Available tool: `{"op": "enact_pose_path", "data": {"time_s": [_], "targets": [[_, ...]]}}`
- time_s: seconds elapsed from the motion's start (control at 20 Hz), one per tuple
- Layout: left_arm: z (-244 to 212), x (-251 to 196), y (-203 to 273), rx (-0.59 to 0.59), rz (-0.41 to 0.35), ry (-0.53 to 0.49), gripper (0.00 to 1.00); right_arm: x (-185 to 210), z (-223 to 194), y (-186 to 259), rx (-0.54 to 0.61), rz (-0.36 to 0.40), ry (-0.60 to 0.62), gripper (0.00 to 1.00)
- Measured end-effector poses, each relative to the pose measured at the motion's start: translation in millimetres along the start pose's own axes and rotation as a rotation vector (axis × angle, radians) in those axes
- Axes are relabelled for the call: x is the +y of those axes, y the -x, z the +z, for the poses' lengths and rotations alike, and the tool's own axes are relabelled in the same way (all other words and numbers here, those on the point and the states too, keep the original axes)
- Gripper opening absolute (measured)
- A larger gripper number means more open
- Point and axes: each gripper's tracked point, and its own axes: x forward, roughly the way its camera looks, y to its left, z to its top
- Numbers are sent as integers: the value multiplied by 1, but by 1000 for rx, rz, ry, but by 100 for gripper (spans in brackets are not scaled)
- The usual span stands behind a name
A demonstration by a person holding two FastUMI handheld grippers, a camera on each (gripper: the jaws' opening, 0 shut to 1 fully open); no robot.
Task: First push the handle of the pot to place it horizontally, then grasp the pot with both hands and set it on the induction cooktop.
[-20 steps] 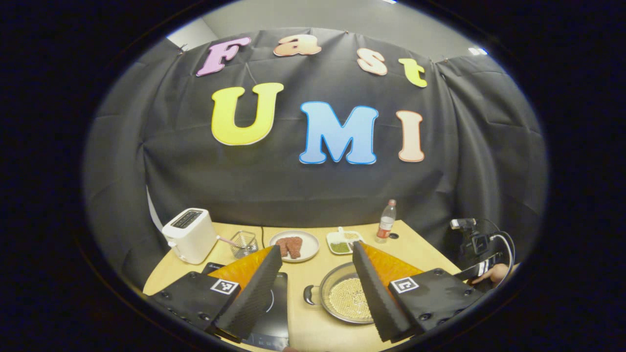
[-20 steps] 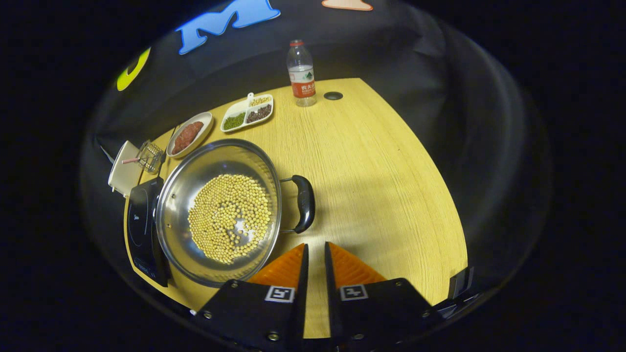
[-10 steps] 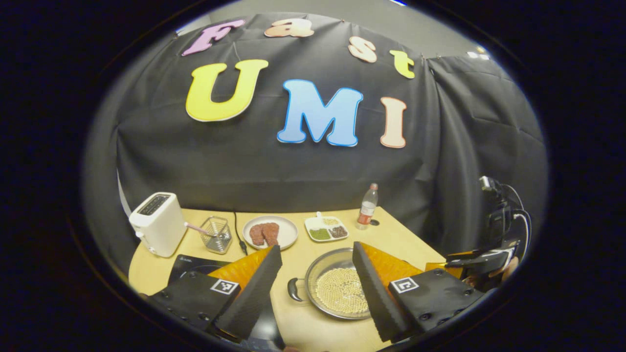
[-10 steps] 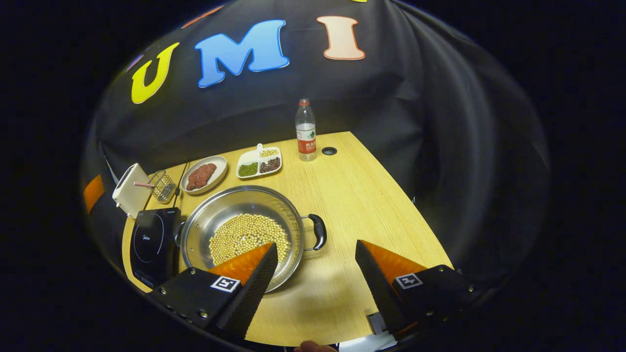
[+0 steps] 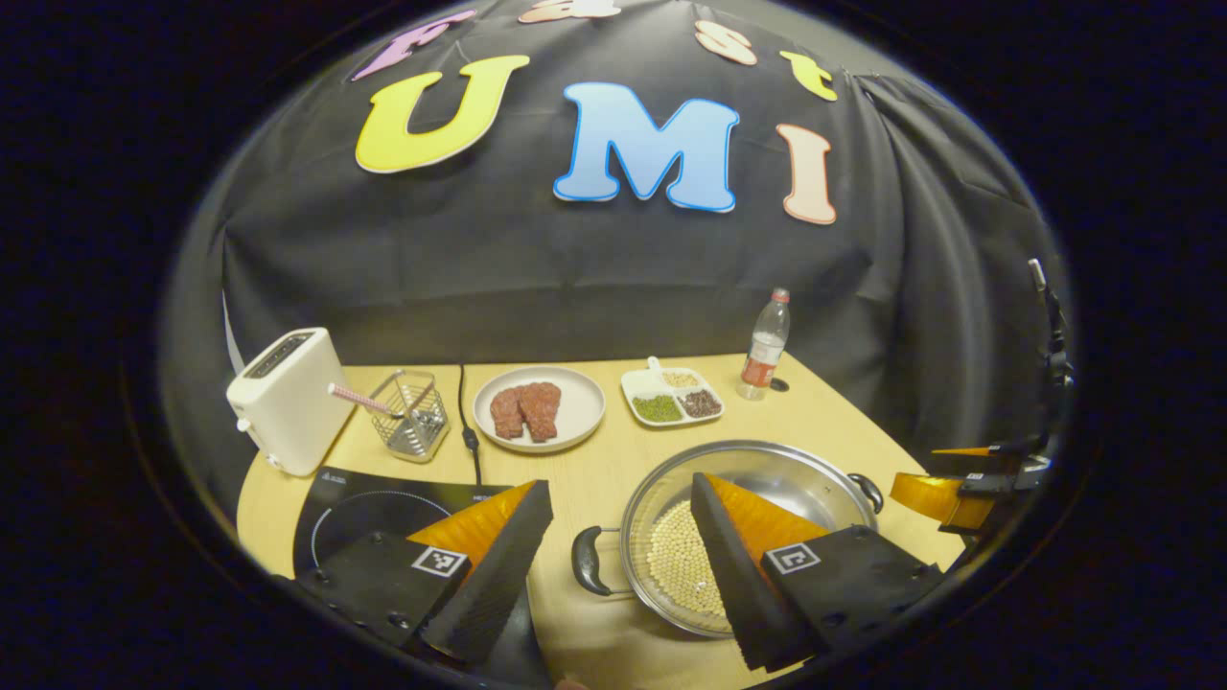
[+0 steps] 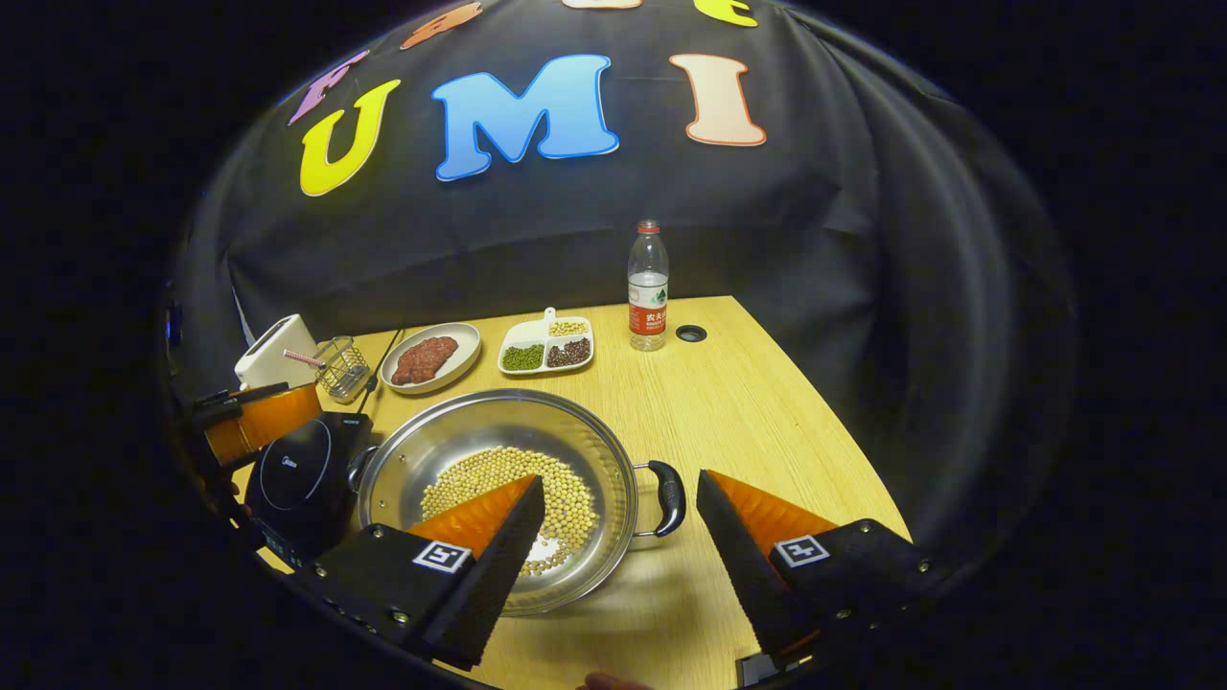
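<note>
A steel pot (image 5: 767, 474) holding yellow beans sits on the wooden table, its two black handles pointing left and right. In the left gripper view its left handle (image 5: 585, 561) lies in the gap of my open left gripper (image 5: 618, 484), apart from both fingers. The black induction cooktop (image 5: 374, 503) lies left of the pot. In the right gripper view the pot (image 6: 479, 436) is ahead on the left, and its right handle (image 6: 668, 496) lies between the spread fingers of my open right gripper (image 6: 618, 479), untouched. The cooktop (image 6: 302, 470) touches the pot's left side.
Along the back of the table stand a white toaster (image 5: 283, 398), a wire basket (image 5: 407, 422), a plate of meat (image 5: 537, 407), a divided dish of beans (image 5: 671, 398) and a water bottle (image 5: 764, 347). A cable (image 5: 467, 422) runs to the cooktop. The table's right edge (image 6: 844, 441) is near.
The right gripper went from shut to open and pulled back from the pot's right handle. The left gripper view tilted down and the pot now sits closer between its fingers.
</note>
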Motion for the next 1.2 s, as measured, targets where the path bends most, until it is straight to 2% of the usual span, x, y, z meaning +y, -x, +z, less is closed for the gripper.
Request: {"op": "enact_pose_path", "data": {"time_s": [0.3,0.9,1.0,1.05,1.2], "targets": [[-51,12,-40,77,65,-1,98,-14,-20,-43,18,-13,0,99],[-100,22,-74,158,81,-1,97,-16,-55,-83,107,-19,0,99],[-108,21,-78,171,78,-17,91,-19,-62,-90,125,-28,-5,100],[-112,20,-79,175,71,-19,95,-19,-66,-95,140,-33,-6,99],[-111,18,-82,170,71,-39,76,-22,-72,-105,168,-36,-2,95]]}}
